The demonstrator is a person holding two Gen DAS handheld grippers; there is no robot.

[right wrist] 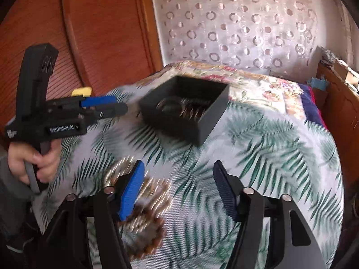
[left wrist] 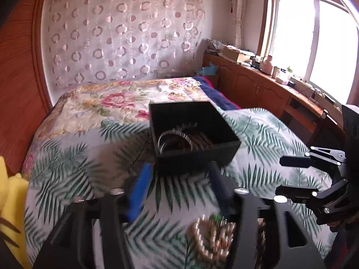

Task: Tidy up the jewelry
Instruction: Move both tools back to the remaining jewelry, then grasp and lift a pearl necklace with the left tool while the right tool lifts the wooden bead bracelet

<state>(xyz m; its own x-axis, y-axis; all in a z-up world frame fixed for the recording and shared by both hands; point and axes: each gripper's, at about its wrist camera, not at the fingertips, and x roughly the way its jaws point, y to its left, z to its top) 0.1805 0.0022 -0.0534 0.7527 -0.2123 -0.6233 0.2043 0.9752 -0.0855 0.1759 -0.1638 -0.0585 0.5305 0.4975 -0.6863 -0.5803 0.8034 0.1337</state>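
A black open box (left wrist: 195,132) sits on the leaf-print cloth (left wrist: 74,157) of the bed, with silver bangles (left wrist: 177,139) inside. My left gripper (left wrist: 179,190) is open just short of the box, with nothing between its pads. A heap of pearl and bead bracelets (left wrist: 213,237) lies below its right finger. In the right wrist view the box (right wrist: 186,109) is ahead, and my right gripper (right wrist: 179,188) is open above the cloth. The blurred bracelets (right wrist: 154,190) lie under its left pad (right wrist: 132,190), untouched as far as I can see. A brown bead bracelet (right wrist: 148,242) is nearest.
A hand (right wrist: 33,163) holds the left gripper (right wrist: 116,106) left of the box. The right gripper (left wrist: 289,177) shows at the right edge. A floral quilt (left wrist: 112,100) covers the far bed, wooden panels (right wrist: 101,33) stand left, and cluttered cabinets (left wrist: 258,83) line the window.
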